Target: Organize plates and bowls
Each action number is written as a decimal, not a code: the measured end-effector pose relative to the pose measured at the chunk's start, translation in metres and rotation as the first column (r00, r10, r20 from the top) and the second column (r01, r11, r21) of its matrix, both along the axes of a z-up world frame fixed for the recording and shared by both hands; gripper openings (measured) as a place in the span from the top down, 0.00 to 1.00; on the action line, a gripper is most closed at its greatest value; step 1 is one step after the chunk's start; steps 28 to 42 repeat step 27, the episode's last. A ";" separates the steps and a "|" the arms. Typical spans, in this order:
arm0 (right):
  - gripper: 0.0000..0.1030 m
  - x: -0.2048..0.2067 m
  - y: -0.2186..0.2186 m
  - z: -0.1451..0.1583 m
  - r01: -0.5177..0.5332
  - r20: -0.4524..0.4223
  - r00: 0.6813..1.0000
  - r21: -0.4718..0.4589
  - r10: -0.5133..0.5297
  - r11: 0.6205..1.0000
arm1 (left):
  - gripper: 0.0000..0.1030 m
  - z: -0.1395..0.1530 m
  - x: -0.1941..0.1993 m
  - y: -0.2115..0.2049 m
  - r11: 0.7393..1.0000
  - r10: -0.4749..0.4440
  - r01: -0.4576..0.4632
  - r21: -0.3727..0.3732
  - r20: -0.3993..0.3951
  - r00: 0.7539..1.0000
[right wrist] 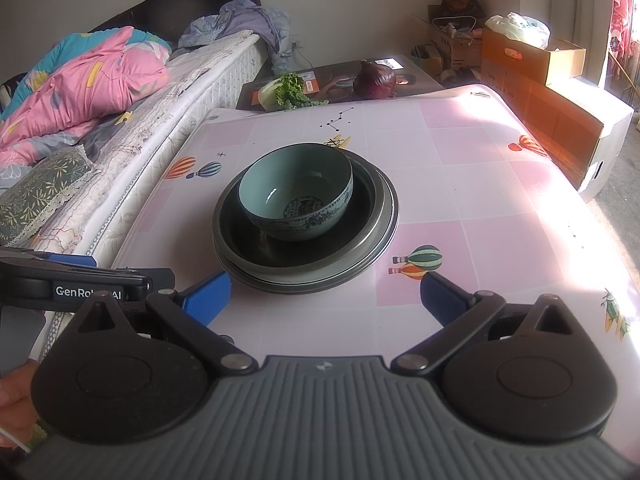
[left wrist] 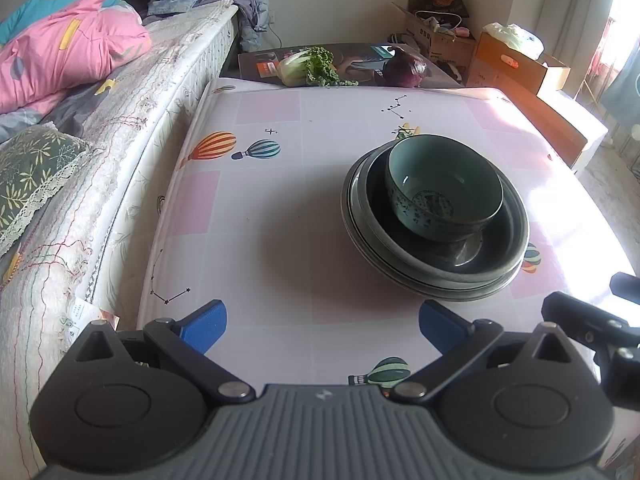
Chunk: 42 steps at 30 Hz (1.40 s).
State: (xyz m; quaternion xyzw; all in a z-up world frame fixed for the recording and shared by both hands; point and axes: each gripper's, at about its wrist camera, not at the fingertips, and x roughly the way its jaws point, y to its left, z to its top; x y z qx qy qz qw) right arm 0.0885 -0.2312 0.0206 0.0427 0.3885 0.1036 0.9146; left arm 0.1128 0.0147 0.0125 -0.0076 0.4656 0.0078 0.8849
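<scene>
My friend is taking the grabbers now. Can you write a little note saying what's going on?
Left gripper: open, empty, hovering over the table near the stack.
Right gripper: open, empty, just in front of the stack.
Teal bowl sits tilted inside the dark plates, which are stacked mid-table.
Done: dishes look gathered into one pile.
Left: maybe straighten the bowl; no other dishes visible.

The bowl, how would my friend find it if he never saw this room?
Look at the table with the pink balloon-print cloth beside the bed. In its middle sits a stack of dark plates, and the bowl stands upright on top. It is the only pale teal dish, with a blue pattern outside.
</scene>
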 end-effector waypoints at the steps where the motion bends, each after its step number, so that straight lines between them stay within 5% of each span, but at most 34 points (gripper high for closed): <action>1: 0.01 0.000 0.000 0.000 0.000 0.000 1.000 0.001 0.000 1.000 | 0.00 0.000 0.000 0.000 1.000 -0.001 0.001 0.000 0.000 1.000; 42: 0.01 -0.001 0.000 0.004 -0.002 0.000 1.000 0.007 0.003 1.000 | 0.00 0.005 -0.001 -0.002 1.000 -0.001 0.001 0.003 0.003 1.000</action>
